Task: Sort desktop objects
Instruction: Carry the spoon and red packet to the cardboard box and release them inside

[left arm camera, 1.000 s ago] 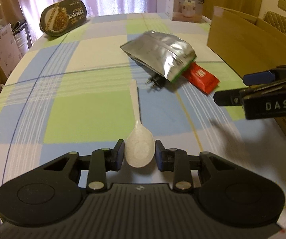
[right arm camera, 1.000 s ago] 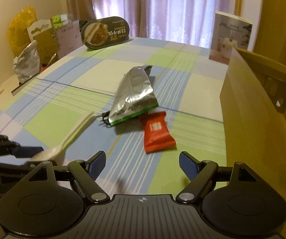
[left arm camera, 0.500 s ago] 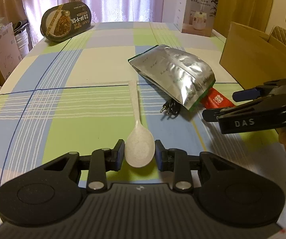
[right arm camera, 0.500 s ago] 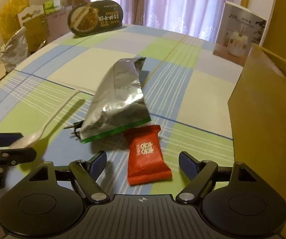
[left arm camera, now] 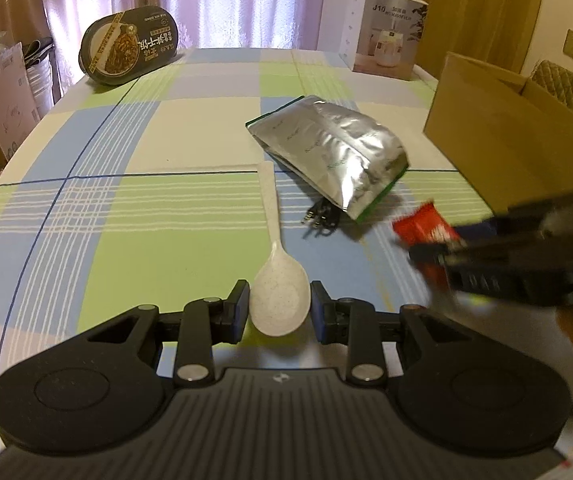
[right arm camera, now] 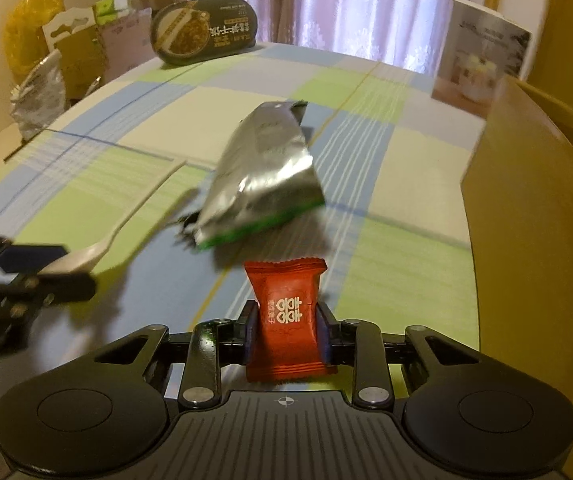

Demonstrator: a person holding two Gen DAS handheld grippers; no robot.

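My left gripper [left arm camera: 279, 309] is shut on the bowl of a speckled white spoon [left arm camera: 277, 280], whose handle points away over the checked tablecloth. My right gripper [right arm camera: 287, 326] is shut on a red candy packet [right arm camera: 286, 316] and holds it off the table; in the left wrist view that packet [left arm camera: 422, 229] shows at the right gripper's blurred tip. A silver foil pouch [left arm camera: 332, 152] lies mid-table with a black cable plug [left arm camera: 320, 216] poking out from under it. In the right wrist view the spoon [right arm camera: 118, 232] and the left gripper [right arm camera: 56, 270] appear at the left.
An open cardboard box [left arm camera: 514, 136] stands along the right side of the table. A dark oval food tub [left arm camera: 128, 46] leans at the far left, and a white product box [left arm camera: 388, 32] stands at the far right. Bags and cartons [right arm camera: 50, 64] crowd beyond the table's left edge.
My right gripper moved forward onto the red candy packet, shut on it and lifted it. The left gripper kept its hold on the spoon and drew back a little.
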